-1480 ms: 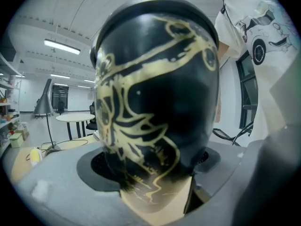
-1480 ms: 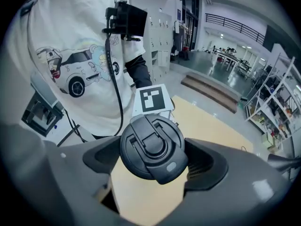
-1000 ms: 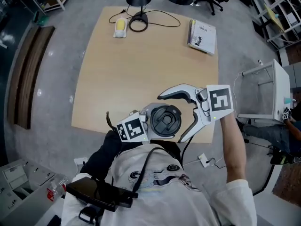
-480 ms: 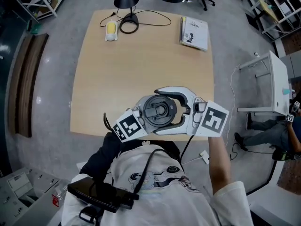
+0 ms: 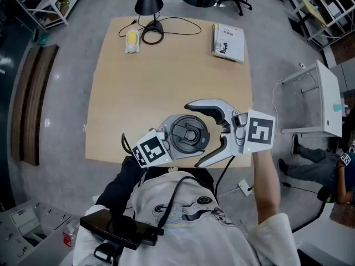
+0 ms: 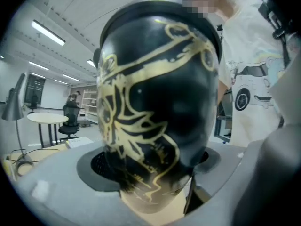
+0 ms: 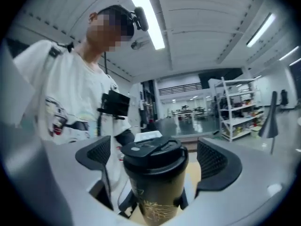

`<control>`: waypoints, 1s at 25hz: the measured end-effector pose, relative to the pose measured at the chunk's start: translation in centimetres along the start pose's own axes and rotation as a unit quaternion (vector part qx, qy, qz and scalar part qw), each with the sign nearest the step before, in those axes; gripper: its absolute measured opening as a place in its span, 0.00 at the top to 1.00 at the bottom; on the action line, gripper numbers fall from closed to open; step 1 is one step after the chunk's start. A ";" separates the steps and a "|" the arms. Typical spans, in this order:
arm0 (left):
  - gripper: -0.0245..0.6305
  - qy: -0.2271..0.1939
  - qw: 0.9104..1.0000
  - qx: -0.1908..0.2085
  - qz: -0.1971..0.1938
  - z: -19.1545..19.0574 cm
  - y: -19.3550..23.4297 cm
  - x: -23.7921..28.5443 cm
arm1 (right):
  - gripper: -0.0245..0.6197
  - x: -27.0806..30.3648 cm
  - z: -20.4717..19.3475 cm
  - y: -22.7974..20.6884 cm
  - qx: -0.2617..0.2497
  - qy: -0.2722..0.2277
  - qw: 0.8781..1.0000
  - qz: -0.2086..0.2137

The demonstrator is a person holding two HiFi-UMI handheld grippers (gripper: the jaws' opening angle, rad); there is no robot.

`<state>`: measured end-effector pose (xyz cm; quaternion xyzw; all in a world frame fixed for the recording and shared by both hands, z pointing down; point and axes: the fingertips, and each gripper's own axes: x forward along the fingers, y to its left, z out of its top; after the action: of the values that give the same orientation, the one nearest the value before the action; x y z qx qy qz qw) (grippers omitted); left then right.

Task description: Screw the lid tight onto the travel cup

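The black travel cup (image 6: pixel 155 93), patterned in gold, is held over the near edge of the table (image 5: pixel 144 87). My left gripper (image 6: pixel 155 166) is shut on its body, which fills the left gripper view. Its black lid (image 5: pixel 187 137) sits on top, seen from above in the head view. My right gripper (image 5: pixel 192 136) reaches in from the right with one jaw on each side of the lid (image 7: pixel 153 154). Its jaws have just been opening, and both pads (image 7: pixel 214 161) stand off the lid with a gap.
At the table's far edge stand a black desk lamp (image 5: pixel 148 1) with its cable, a small yellow object (image 5: pixel 131 37) and a book (image 5: pixel 228 42). A white side table (image 5: pixel 319 101) stands on the floor at the right.
The right gripper's jaws were wide, closed round the lid half a second ago, and have now spread off it again. The left gripper kept its hold on the cup.
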<state>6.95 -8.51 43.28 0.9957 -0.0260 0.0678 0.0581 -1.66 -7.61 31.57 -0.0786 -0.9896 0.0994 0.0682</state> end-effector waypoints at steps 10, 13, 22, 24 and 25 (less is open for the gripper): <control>0.34 0.001 0.992 0.009 -0.122 2.1 -5.1 1.1 | 0.23 -0.4 0.0 4.3 -0.038 0.069 0.974 0.212; 0.34 0.003 0.996 -0.003 -0.084 1.4 -3.4 0.6 | 0.24 0.4 0.2 2.5 -0.027 0.029 0.991 0.130; 0.34 -0.009 0.996 -0.044 0.082 0.9 3.4 0.1 | 0.24 0.0 0.6 -3.8 -0.037 -0.061 0.978 -0.194; 0.34 -0.014 0.997 -0.048 0.061 0.9 3.0 -0.1 | 0.14 -0.2 0.4 -3.3 -0.002 -0.056 0.985 -0.161; 0.34 -0.018 0.998 -0.045 0.040 1.0 2.3 -0.3 | 0.10 -0.4 0.6 -2.8 0.012 -0.054 0.990 -0.128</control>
<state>6.68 -10.90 42.50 0.9912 -0.0701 0.0505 0.0999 -1.80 -10.49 31.56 0.0550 -0.9925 0.1060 0.0278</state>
